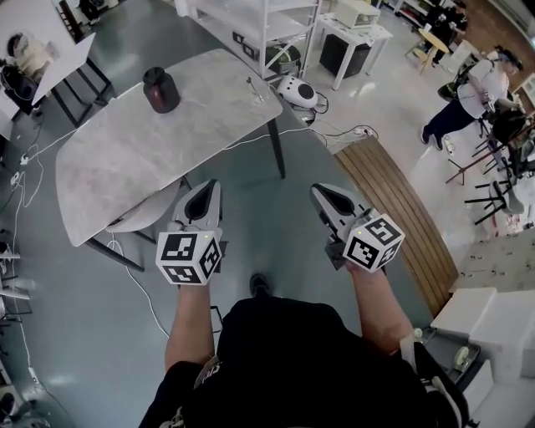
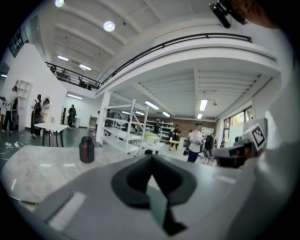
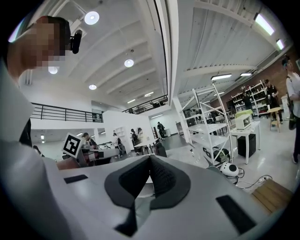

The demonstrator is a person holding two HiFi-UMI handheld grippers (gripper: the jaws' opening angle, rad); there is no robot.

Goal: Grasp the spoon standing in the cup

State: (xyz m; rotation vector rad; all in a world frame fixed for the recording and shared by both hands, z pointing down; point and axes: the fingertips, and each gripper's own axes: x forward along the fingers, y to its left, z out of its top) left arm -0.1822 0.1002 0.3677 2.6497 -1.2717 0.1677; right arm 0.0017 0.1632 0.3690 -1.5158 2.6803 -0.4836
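Observation:
A dark jar-like cup (image 1: 160, 89) stands at the far side of the grey marble table (image 1: 125, 159). Near the table's right end a thin metal thing (image 1: 253, 88) stands up; it looks like a spoon, but whether a clear cup holds it I cannot tell. Both grippers hang over the floor, short of the table. My left gripper (image 1: 215, 186) is shut with nothing in it, its tip close to the table's near edge. My right gripper (image 1: 320, 191) is shut and empty too. The left gripper view shows the dark cup (image 2: 86, 149) ahead beyond the closed jaws.
A pale chair (image 1: 144, 216) is tucked under the table's near side. White shelving (image 1: 259, 25), a small white device (image 1: 298, 90) and cables lie behind the table. A wooden platform (image 1: 401, 209) runs along the right, with white boxes (image 1: 493, 322) and a person (image 1: 472, 92) beyond.

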